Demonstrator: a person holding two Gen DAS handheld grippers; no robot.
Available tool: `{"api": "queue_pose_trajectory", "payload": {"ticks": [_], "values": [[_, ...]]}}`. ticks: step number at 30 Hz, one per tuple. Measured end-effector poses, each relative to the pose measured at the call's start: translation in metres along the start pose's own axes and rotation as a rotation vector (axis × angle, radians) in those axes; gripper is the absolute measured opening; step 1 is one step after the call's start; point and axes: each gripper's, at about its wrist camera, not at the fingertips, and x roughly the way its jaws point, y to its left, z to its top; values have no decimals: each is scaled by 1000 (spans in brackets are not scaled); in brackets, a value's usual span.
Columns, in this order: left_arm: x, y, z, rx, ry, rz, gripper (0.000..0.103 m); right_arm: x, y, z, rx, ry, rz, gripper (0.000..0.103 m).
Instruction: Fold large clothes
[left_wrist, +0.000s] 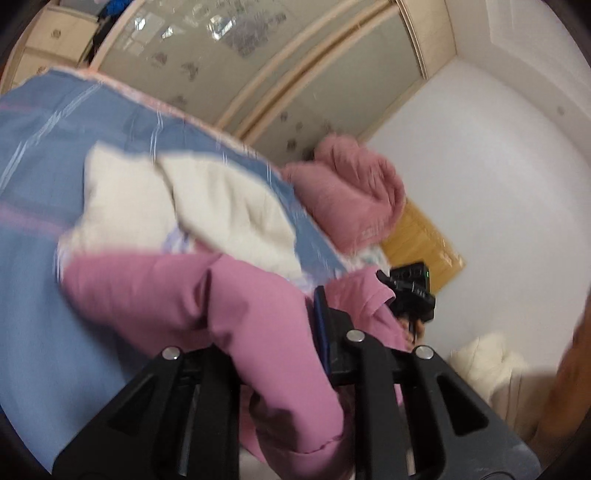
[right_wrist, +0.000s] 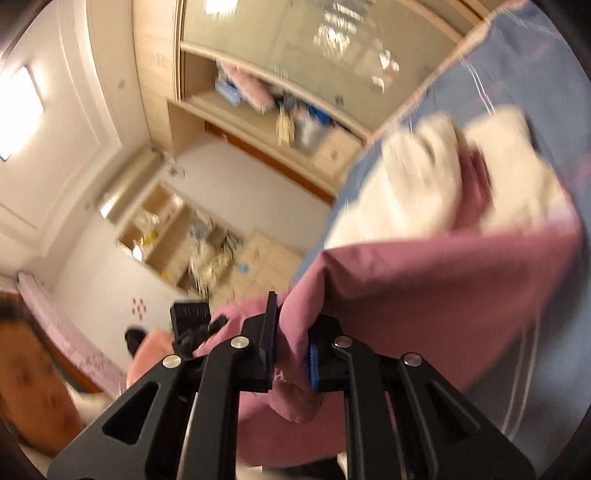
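Note:
A large pink garment with a cream fleece lining (left_wrist: 221, 206) lies partly on the blue bedsheet (left_wrist: 33, 302). My left gripper (left_wrist: 280, 332) is shut on a fold of the pink garment (left_wrist: 177, 291) and lifts it off the bed. My right gripper (right_wrist: 291, 343) is shut on another edge of the pink garment (right_wrist: 424, 280), bunched between its blue-padded fingers (right_wrist: 313, 363). The right gripper also shows in the left wrist view (left_wrist: 410, 288), and the left gripper shows in the right wrist view (right_wrist: 192, 325). Both views are blurred and tilted.
A wardrobe with glass sliding doors (left_wrist: 229, 48) stands beyond the bed. Cluttered open shelves (right_wrist: 166, 229) line the far wall. A person's face (right_wrist: 33, 376) is at the lower left of the right wrist view. A wooden door (left_wrist: 424, 240) is behind.

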Motion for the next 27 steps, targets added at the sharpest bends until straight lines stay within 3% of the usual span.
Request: {"api": "queue_pose_trajectory", "payload": {"ticks": [5, 7, 8, 11, 12, 14, 16, 19, 20, 22, 23, 24, 25, 26, 27], "values": [[41, 53, 108, -148, -113, 146, 20, 20, -51, 101, 130, -206, -168, 13], [62, 96, 140, -278, -177, 195, 40, 28, -86, 134, 181, -273, -273, 13], [74, 114, 152, -320, -189, 223, 44, 30, -107, 145, 223, -302, -314, 13], [114, 182, 171, -414, -143, 358, 48, 35, -168, 156, 335, -337, -372, 17], [130, 209, 171, -450, -104, 388, 53, 38, -184, 156, 362, -333, -392, 22], [149, 249, 165, -524, -78, 381, 63, 50, -223, 152, 436, -278, -442, 27], [157, 267, 157, -561, -103, 313, 82, 65, -250, 151, 498, -222, -418, 27], [140, 273, 156, -590, -200, 208, 93, 63, -272, 150, 532, -207, -321, 27], [120, 275, 159, -603, -280, 196, 95, 59, -276, 151, 542, -220, -276, 29], [90, 273, 163, -602, -395, 223, 98, 44, -279, 154, 555, -261, -194, 39], [69, 269, 164, -595, -466, 251, 98, 39, -274, 159, 540, -276, -198, 54], [57, 263, 164, -584, -496, 272, 98, 27, -261, 163, 480, -335, -280, 81], [48, 254, 164, -558, -512, 297, 98, 14, -247, 165, 426, -404, -399, 100], [46, 244, 164, -528, -513, 315, 98, 0, -231, 164, 358, -489, -495, 102], [44, 226, 164, -466, -499, 350, 98, -10, -214, 164, 296, -541, -537, 102]]}}
